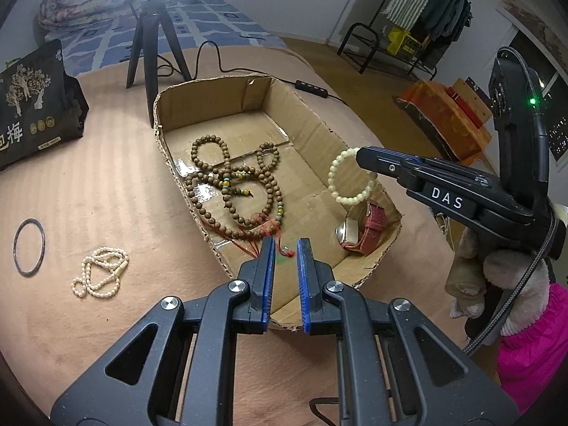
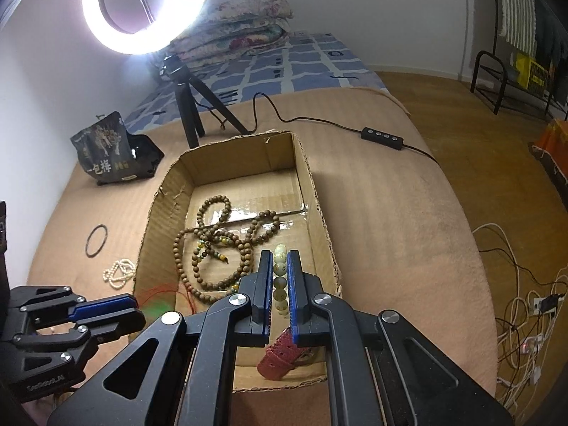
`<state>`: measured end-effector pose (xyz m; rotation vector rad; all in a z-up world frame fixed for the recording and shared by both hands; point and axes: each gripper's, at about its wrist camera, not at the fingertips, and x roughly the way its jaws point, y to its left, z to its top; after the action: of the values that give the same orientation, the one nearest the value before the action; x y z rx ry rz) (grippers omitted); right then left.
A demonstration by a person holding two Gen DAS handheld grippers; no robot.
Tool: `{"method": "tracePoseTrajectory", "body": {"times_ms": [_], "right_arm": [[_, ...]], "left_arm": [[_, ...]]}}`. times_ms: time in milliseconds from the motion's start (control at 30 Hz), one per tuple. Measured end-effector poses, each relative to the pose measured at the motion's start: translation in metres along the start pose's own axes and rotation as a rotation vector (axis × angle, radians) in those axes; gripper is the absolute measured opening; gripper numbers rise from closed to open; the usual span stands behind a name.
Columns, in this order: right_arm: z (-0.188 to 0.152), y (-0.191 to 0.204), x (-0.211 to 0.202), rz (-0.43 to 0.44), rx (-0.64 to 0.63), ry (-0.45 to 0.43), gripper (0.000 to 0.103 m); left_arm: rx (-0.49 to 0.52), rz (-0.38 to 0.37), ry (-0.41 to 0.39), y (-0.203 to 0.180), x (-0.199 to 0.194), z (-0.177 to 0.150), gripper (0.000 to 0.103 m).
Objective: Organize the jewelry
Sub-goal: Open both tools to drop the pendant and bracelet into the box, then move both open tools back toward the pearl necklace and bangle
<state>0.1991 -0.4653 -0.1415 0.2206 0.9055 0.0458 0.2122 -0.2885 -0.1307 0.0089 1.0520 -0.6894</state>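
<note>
A cardboard box (image 1: 167,131) (image 2: 319,206) lies on the tan bed cover. In it are brown wooden bead strings (image 1: 241,184) (image 2: 213,248) and a red-strapped watch (image 1: 365,229) (image 2: 280,355). My right gripper (image 1: 360,158) (image 2: 278,266) is shut on a pale green bead bracelet (image 1: 349,177) (image 2: 280,273) and holds it above the box's right side. My left gripper (image 1: 285,248) (image 2: 136,307) is open and empty over the box's near edge. A dark bangle (image 1: 29,246) (image 2: 96,240) and a white bead necklace (image 1: 101,271) (image 2: 119,272) lie on the cover left of the box.
A black tripod (image 1: 152,46) (image 2: 198,103) with a ring light (image 2: 142,7) stands behind the box, its cable and switch (image 2: 381,137) trailing right. A black snack bag (image 1: 32,106) (image 2: 110,149) stands at back left. The bed edge drops off at right.
</note>
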Motion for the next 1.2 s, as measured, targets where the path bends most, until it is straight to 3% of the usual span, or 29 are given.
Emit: {"method": "tracePoseTrajectory", "body": {"times_ms": [100, 233, 633, 967, 1067, 1133, 1200], "right_arm": [[0.000, 0.001, 0.000, -0.008, -0.001, 0.001, 0.008], [0.000, 0.002, -0.003, -0.014, 0.002, -0.015, 0.032], [0.000, 0.006, -0.012, -0.009, 0.001, -0.035, 0.032], [0.002, 0.014, -0.027, -0.002, -0.001, -0.070, 0.032], [0.002, 0.020, -0.032, 0.001, -0.012, -0.079, 0.035], [0.002, 0.026, -0.035, 0.003, -0.022, -0.089, 0.044], [0.003, 0.033, -0.038, 0.007, -0.035, -0.098, 0.044]], "left_arm": [[-0.005, 0.010, 0.004, 0.002, 0.000, 0.000, 0.010], [-0.005, 0.020, 0.006, 0.004, -0.001, -0.002, 0.011], [-0.011, 0.043, -0.018, 0.014, -0.017, -0.004, 0.011], [0.001, 0.102, -0.077, 0.028, -0.054, -0.007, 0.011], [-0.007, 0.128, -0.105, 0.041, -0.071, -0.010, 0.029], [-0.011, 0.143, -0.121, 0.049, -0.083, -0.012, 0.030], [-0.010, 0.166, -0.133, 0.057, -0.094, -0.014, 0.031]]}}
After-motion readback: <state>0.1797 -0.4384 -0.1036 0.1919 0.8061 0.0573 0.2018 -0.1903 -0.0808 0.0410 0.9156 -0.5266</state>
